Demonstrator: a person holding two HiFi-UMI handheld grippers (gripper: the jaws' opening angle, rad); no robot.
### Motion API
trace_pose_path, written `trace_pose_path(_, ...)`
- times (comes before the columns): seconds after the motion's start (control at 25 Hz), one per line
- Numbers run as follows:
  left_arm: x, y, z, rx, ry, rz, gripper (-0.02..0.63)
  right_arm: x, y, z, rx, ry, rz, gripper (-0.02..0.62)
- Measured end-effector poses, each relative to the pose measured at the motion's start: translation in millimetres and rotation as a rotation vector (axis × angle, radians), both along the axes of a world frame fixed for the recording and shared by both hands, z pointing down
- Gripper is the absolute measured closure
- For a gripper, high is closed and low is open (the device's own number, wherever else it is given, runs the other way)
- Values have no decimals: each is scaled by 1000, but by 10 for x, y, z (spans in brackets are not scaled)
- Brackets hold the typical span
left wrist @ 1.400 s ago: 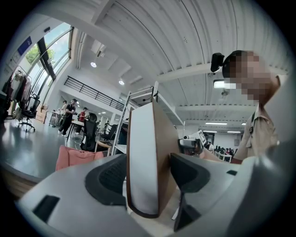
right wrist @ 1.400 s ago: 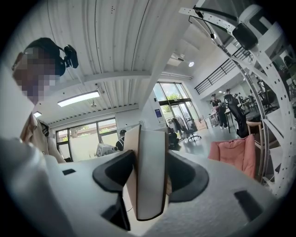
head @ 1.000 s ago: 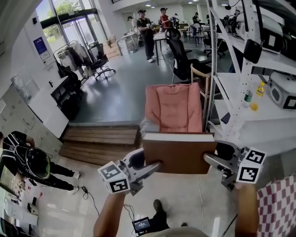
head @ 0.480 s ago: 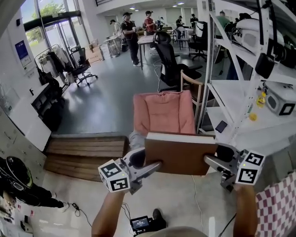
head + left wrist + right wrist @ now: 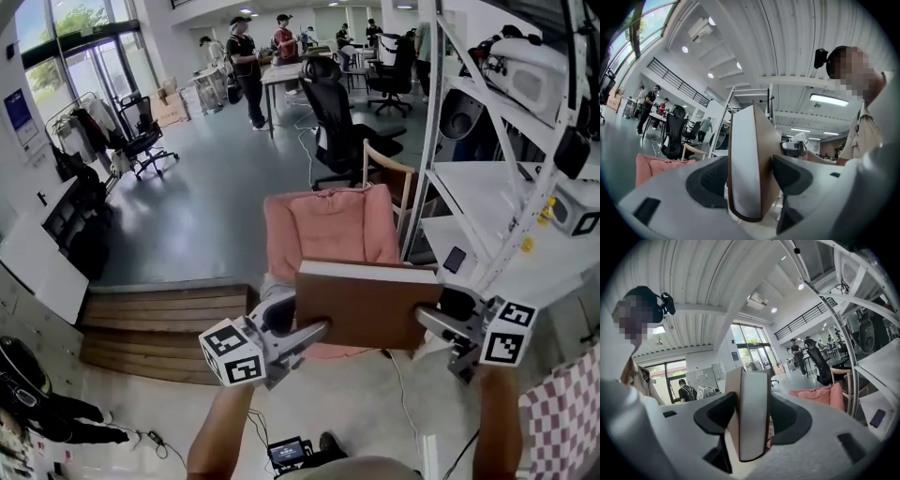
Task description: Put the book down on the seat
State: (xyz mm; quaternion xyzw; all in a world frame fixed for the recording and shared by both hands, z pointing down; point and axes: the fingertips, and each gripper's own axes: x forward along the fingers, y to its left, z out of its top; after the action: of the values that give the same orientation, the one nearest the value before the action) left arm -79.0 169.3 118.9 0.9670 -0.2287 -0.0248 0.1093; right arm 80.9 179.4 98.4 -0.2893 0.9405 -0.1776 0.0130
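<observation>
Well, the biggest thing to steer by is the pink cushioned armchair (image 5: 328, 230), at the middle of the head view with its back upright and its seat running down behind the load. Just right of it rises the white metal shelving rack (image 5: 478, 192), close enough that the right-hand end of the carry should be kept clear of its posts.

The brown hardcover book with white page edges (image 5: 366, 307) is not on the seat yet. It hangs flat and roughly level in the lower middle of the frame, its long page edge turned toward the chair back. It hides most of the seat cushion (image 5: 323, 352), so only a strip of pink shows beneath its near edge. I cannot tell how high it sits above the cushion.

The left gripper (image 5: 317, 330) is clamped on the book's left short end and the right gripper (image 5: 429, 319) on its right short end. Each gripper view shows the book edge-on, pinched between the two dark pads (image 5: 710, 180) with no gap.

To my mind, the step is the approach and lowering. Both ends should come down together, so the book keeps level and does not twist in the pads. Aim for the middle of the cushion, away from the grey thing (image 5: 273, 284) at the seat's left edge, too little of which shows to name. The cushion looks soft, so let the book settle fully before either grip is eased.
</observation>
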Motion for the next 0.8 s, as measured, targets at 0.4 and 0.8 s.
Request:
trace_pose_path(0.4, -622, -629, 143, 23, 48, -21, 330, -606, -663, 106, -21, 9, -14, 376)
trace_pose_path(0.8, -989, -1173, 268, 14, 13, -114, 330, -972, -1384, 233, -16, 0, -122, 376)
